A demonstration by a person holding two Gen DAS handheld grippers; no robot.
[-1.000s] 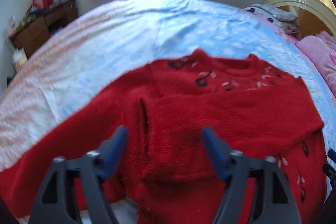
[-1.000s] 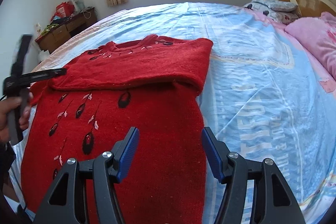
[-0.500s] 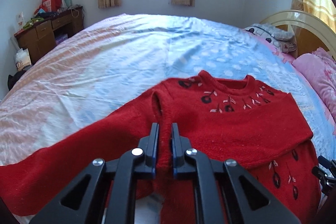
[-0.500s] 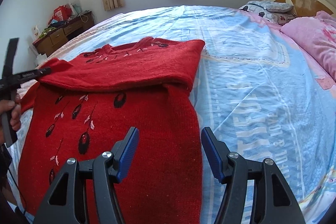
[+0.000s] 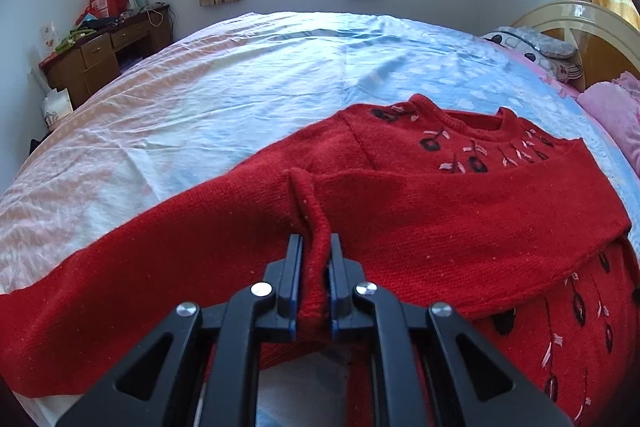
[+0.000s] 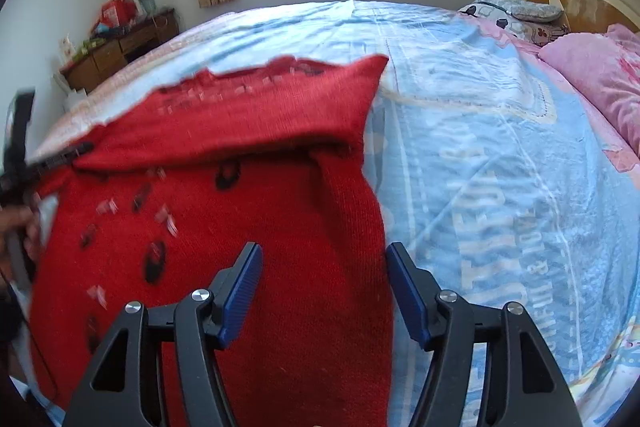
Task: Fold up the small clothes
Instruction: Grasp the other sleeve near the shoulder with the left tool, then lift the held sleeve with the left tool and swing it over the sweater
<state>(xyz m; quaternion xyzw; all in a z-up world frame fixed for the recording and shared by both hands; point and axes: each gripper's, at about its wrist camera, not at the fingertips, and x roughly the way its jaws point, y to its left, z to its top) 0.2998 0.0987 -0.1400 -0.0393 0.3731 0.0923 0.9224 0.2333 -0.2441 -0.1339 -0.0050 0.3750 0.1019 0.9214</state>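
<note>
Lettering on blue bedsheet (image 6: 500, 187) beside red sweater (image 6: 256, 227) stays illegible.

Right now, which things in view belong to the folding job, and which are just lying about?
In the job:
red sweater
left gripper, shut on its sleeve
right gripper, open

Lying about:
pink pillow
patterned pillow
cluttered wooden desk

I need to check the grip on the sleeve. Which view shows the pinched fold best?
The left wrist view: the left tool is shut on a sharp, centred ridge of the red sweater. The right wrist view shows that tool only small, blurred, at its left edge.
</note>
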